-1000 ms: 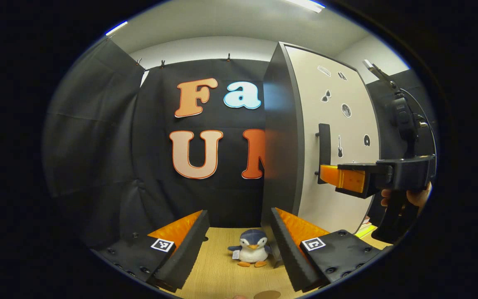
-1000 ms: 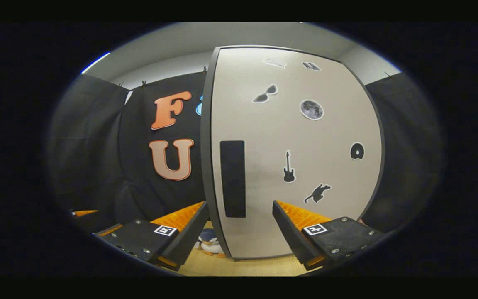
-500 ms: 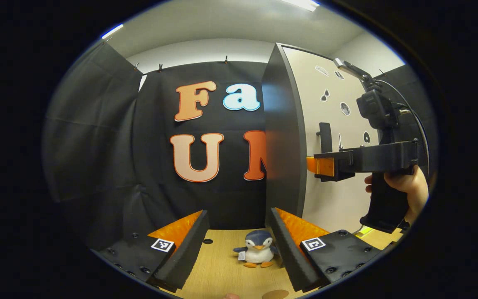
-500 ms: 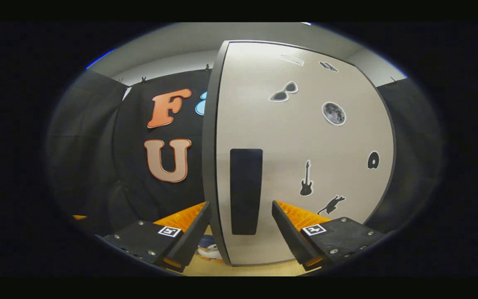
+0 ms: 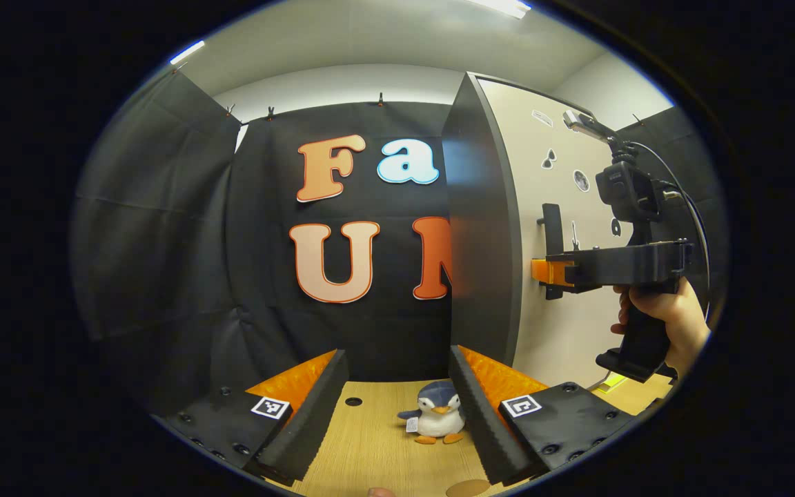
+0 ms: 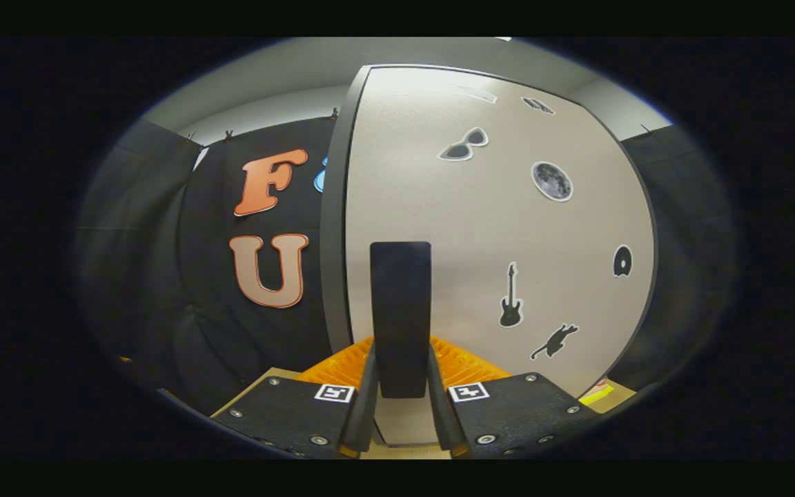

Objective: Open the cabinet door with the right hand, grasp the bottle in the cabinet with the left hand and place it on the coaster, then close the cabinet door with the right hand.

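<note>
The left gripper (image 5: 397, 407) has two wedge-shaped fingers with a ribbed inner face, and each sits on a flat black plate with round screws and a small square black-and-white marker. The right gripper (image 6: 401, 407) is built the same way, with its markers near the inner edges of the plates. In the left gripper view the right gripper (image 5: 542, 270) shows a long black body, a black pistol grip, a camera on a stalk above, and a thin black cable. A hand (image 5: 666, 317) is around the grip.
</note>
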